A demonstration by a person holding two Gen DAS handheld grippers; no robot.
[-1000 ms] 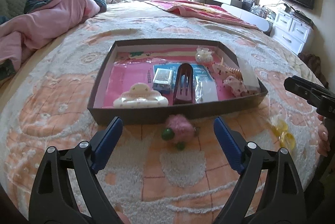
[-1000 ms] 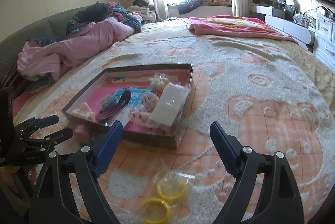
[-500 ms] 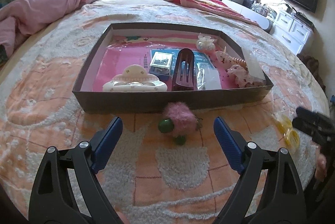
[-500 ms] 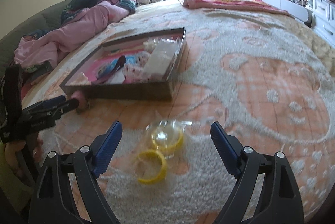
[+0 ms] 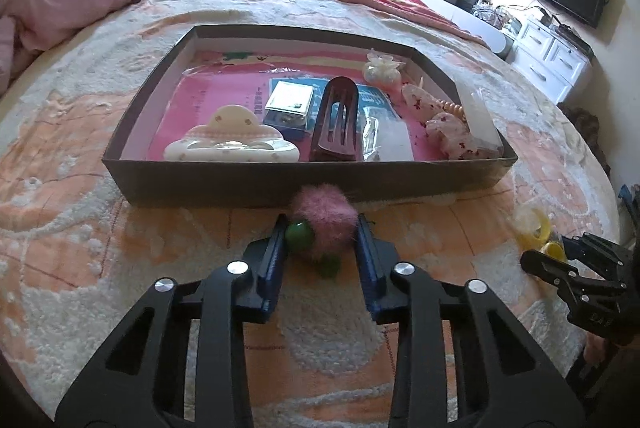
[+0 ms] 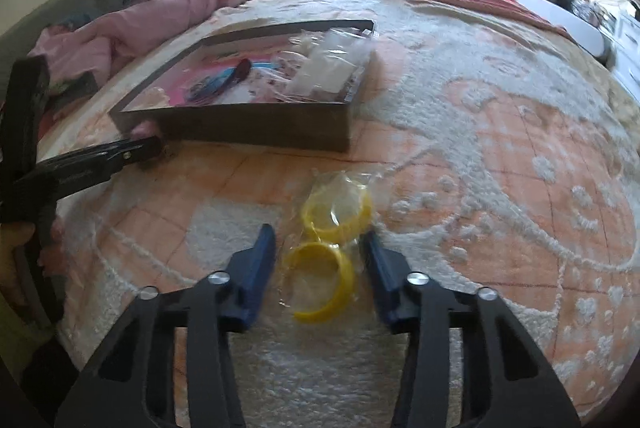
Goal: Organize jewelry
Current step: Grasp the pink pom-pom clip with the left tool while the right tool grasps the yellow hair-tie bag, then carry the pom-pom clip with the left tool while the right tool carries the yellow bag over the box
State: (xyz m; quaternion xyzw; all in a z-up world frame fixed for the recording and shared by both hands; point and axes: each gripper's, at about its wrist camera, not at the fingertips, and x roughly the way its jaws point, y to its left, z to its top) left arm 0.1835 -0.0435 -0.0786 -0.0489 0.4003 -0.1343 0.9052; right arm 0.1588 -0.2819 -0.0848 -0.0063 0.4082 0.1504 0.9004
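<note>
The bed's blanket [image 5: 100, 228] is a rough, nubbly cloth of looped pile. On it, the box [image 5: 240, 184] looks like matt brown cardboard with a glossy pink lining. Inside the box, the cream hair clip [image 5: 232, 144] and the dark red clip [image 5: 336, 120] are smooth, shiny plastic. Against the box's near wall, the pink pompom [image 5: 324, 216] is fluffy fur (its green bead [image 5: 298, 234] glossy). Right of the box, the yellow bangles [image 6: 324, 268] are smooth plastic in clear crinkled film.
</note>
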